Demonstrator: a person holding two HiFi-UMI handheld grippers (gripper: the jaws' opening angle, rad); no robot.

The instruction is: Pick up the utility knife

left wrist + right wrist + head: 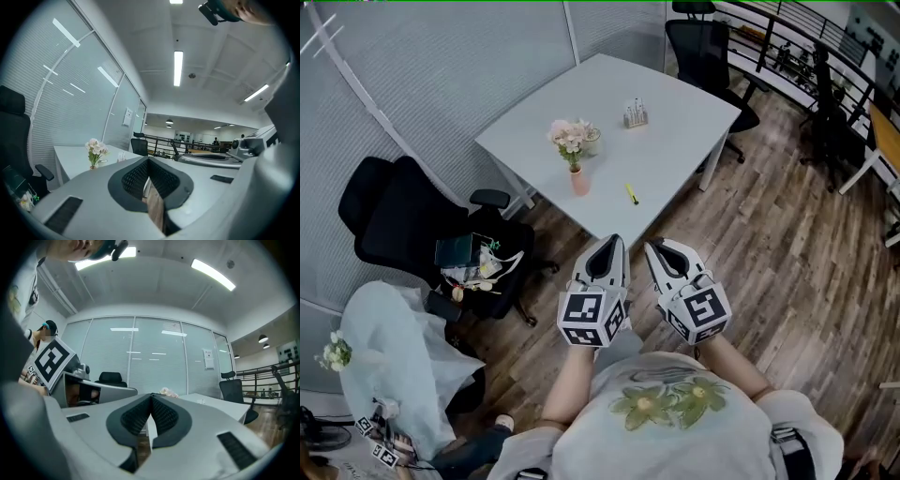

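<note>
Closest to the head camera: pale shirt (pixel 675 431) with a green flower print. Just ahead, left gripper (pixel 614 240) and right gripper (pixel 655 247), side by side above the wood floor (pixel 769 272), short of the white table (pixel 684 141). Both pairs of jaws pressed together, tips meeting, nothing caught between. Farther on, yellow utility knife (pixel 632 194): lies flat on the table near its closest corner, well apart from both grippers, touched by neither. Sits near a pink vase of flowers (pixel 578 178), to its right. Beyond, a small clear holder (pixel 636 114). Off to the left, black office chair (pixel 394 220).
</note>
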